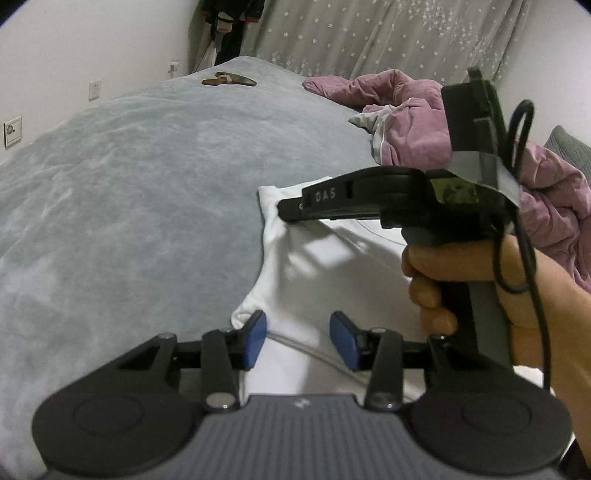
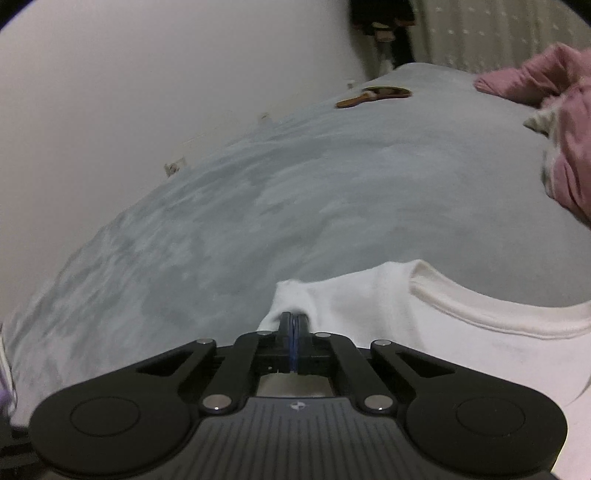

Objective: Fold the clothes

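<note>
White wall (image 1: 55, 55) at far left, fitted with sockets (image 1: 13, 131). Grey blanket (image 1: 147, 184) across the bed, filling left and centre of both views. Brown curved object (image 1: 229, 78) lying on the blanket's far end, kind unclear. Dark clothing (image 1: 229, 22) hanging in the far corner beside a grey star-print curtain (image 1: 388, 33). White t-shirt (image 1: 314, 258) spread flat on the blanket near the bed's front edge, right of centre; ribbed neckline (image 2: 498, 314) facing the far end in the right wrist view. Left gripper (image 1: 297, 341) low over the near edge of the t-shirt, blue pads (image 1: 256, 339) standing apart, cloth lying beneath and between them, pads not pressing on it. Right gripper (image 2: 293, 326) with jaws pressed together, pinching a raised fold of the t-shirt at its far left corner; same tool seen side-on in the left wrist view, tip down on the cloth. Hand (image 1: 480, 291) wrapped round the black handle, a black cable looping past the wrist. Pink quilt (image 1: 424, 122) heaped at far right, pale lining showing.
</note>
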`<state>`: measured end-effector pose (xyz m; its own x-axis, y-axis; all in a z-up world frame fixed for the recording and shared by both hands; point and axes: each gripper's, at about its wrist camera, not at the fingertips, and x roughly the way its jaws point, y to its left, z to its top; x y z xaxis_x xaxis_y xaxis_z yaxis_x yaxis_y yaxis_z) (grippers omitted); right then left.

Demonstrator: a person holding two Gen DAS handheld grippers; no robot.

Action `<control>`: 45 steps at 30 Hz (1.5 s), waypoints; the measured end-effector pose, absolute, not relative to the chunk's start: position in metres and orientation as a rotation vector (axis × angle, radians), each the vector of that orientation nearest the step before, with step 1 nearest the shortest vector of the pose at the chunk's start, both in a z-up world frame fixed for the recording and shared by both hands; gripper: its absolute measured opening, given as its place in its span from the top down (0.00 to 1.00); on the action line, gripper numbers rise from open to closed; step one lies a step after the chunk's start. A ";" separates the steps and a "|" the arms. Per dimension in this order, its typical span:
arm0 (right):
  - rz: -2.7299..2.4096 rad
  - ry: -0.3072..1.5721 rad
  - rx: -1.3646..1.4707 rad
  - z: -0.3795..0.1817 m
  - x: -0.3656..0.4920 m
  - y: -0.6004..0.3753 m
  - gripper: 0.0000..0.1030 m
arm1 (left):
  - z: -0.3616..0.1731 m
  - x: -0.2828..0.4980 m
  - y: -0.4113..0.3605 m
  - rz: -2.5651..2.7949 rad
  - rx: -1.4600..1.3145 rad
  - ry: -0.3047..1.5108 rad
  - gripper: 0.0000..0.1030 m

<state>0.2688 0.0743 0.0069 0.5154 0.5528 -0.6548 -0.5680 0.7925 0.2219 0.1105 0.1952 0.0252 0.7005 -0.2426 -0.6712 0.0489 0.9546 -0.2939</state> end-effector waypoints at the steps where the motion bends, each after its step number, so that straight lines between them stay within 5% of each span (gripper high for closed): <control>1: 0.664 0.774 -0.019 0.006 0.269 0.073 1.00 | 0.025 0.111 0.195 -0.165 -0.262 0.780 0.60; 7: 0.609 0.653 -0.066 0.027 0.243 0.062 1.00 | 0.025 0.111 0.203 -0.176 -0.306 0.789 0.60; 45: 0.532 0.847 -0.110 0.036 0.045 -0.156 0.92 | 0.029 0.067 0.171 -0.124 -0.090 0.775 0.60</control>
<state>0.0446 -0.1563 0.0356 0.5406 0.4041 -0.7379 -0.4894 0.8645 0.1149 0.0673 0.1711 0.0294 0.7079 -0.1446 -0.6914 0.0785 0.9889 -0.1264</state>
